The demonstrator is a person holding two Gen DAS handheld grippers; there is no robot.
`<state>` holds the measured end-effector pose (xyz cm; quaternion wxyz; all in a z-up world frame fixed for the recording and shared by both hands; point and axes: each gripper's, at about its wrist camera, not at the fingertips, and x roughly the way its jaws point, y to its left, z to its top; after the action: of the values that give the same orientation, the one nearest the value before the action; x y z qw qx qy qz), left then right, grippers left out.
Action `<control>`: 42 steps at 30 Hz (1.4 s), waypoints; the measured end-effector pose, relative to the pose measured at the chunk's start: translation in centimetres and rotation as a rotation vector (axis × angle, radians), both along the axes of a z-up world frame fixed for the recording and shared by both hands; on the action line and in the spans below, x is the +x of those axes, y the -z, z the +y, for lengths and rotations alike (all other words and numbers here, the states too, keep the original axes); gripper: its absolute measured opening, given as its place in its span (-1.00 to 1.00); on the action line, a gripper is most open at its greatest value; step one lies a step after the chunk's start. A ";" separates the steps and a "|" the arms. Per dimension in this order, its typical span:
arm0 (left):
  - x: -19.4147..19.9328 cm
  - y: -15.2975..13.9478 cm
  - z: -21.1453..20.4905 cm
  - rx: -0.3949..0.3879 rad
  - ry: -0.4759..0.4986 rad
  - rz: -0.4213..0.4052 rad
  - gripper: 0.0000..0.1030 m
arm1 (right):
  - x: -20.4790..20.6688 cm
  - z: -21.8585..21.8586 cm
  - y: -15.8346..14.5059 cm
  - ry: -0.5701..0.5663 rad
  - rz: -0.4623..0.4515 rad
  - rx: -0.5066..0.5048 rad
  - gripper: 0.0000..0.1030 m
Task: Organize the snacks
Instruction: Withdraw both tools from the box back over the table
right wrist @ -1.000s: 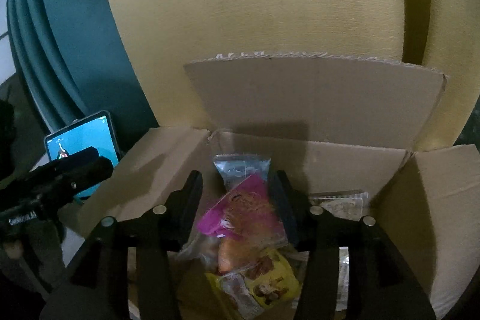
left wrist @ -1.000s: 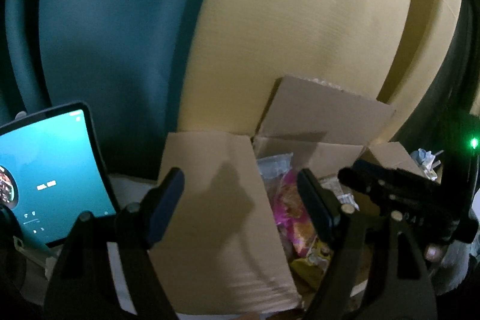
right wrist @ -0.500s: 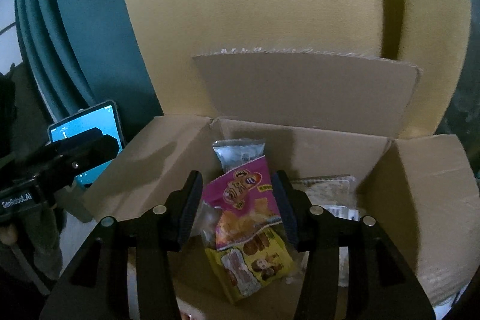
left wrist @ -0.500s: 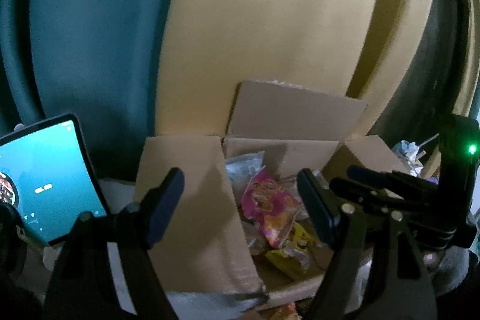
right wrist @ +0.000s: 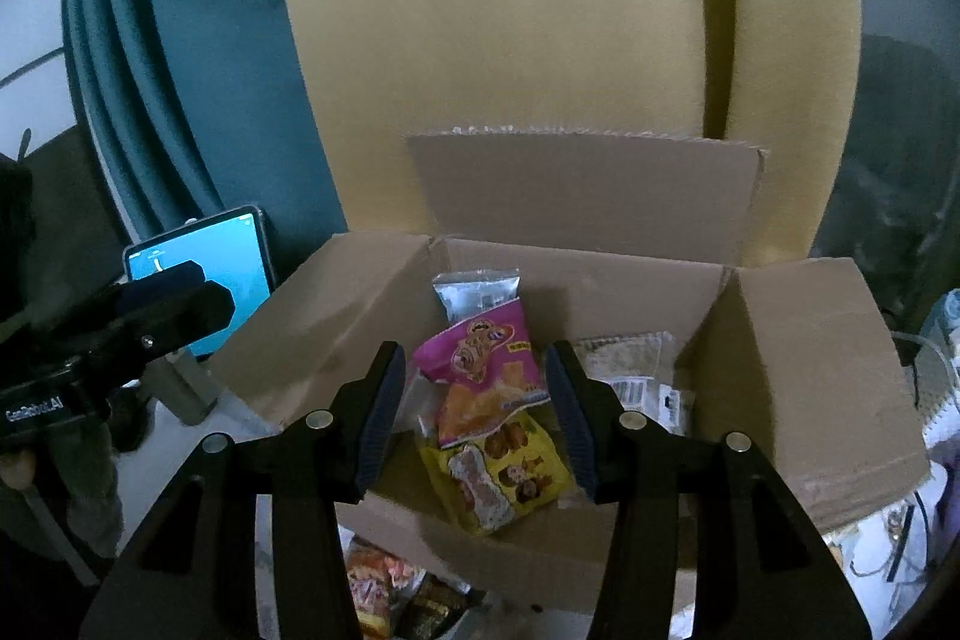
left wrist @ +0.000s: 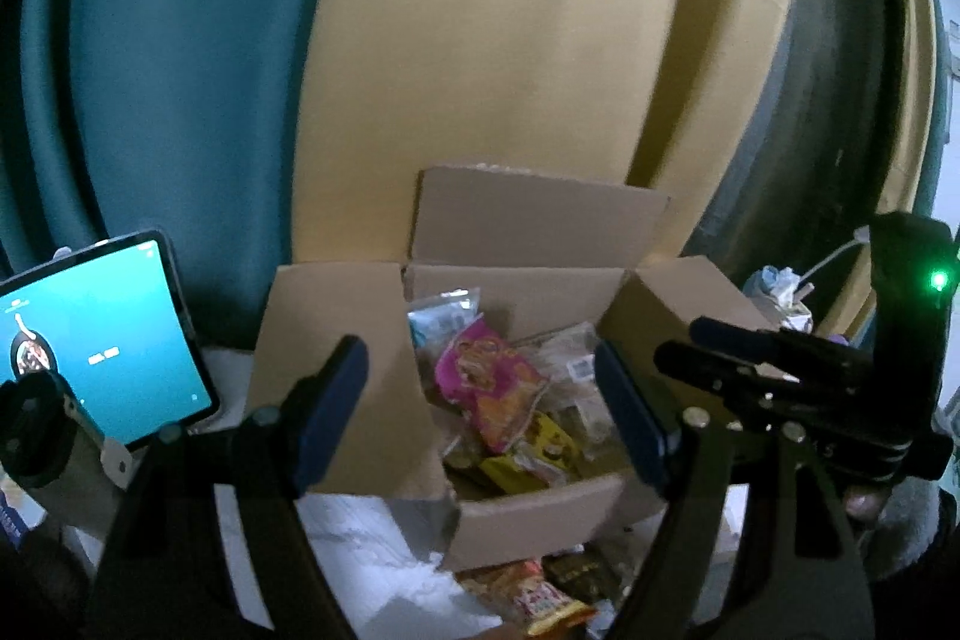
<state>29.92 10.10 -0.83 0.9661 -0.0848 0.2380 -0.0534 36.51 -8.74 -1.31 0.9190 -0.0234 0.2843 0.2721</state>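
Note:
An open cardboard box (right wrist: 810,370) (left wrist: 336,316) stands against a yellow cushion and holds several snack packets. On top lie a pink packet (right wrist: 480,358) (left wrist: 480,370), a yellow packet (right wrist: 504,472) and a silver packet (right wrist: 477,289). My right gripper (right wrist: 474,418) hangs open above the box's near wall, gripping nothing. My left gripper (left wrist: 480,412) is open wider, also empty, in front of the box's left flap. More packets (left wrist: 534,592) (right wrist: 384,580) lie on the white table before the box.
A lit tablet (left wrist: 102,340) (right wrist: 204,268) stands on a stand left of the box. Teal curtain hangs behind it. Clutter and cables (left wrist: 780,292) sit right of the box. Each view shows the other gripper's body (left wrist: 780,388) (right wrist: 120,328) at its side.
Both grippers have drawn back and risen from the box. It now looks smaller and farther off, and its near wall and the packets on the table have come into view.

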 end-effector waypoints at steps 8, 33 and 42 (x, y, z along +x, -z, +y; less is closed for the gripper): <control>-2.4 -1.1 -1.8 0.014 0.030 -0.016 0.53 | -3.0 -1.4 -0.8 0.006 -0.028 0.006 0.00; -10.4 -1.5 -8.8 0.053 0.139 -0.059 0.53 | -11.6 -6.6 -1.8 0.049 -0.099 0.016 0.00; -13.5 -1.2 -11.1 0.064 0.185 -0.070 0.53 | -14.8 -8.3 -1.1 0.058 -0.110 0.011 0.00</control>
<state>16.40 -0.99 0.41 0.9670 -0.0294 0.2125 -0.1375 21.74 -17.06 -0.19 0.9409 -0.0252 0.2325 0.2449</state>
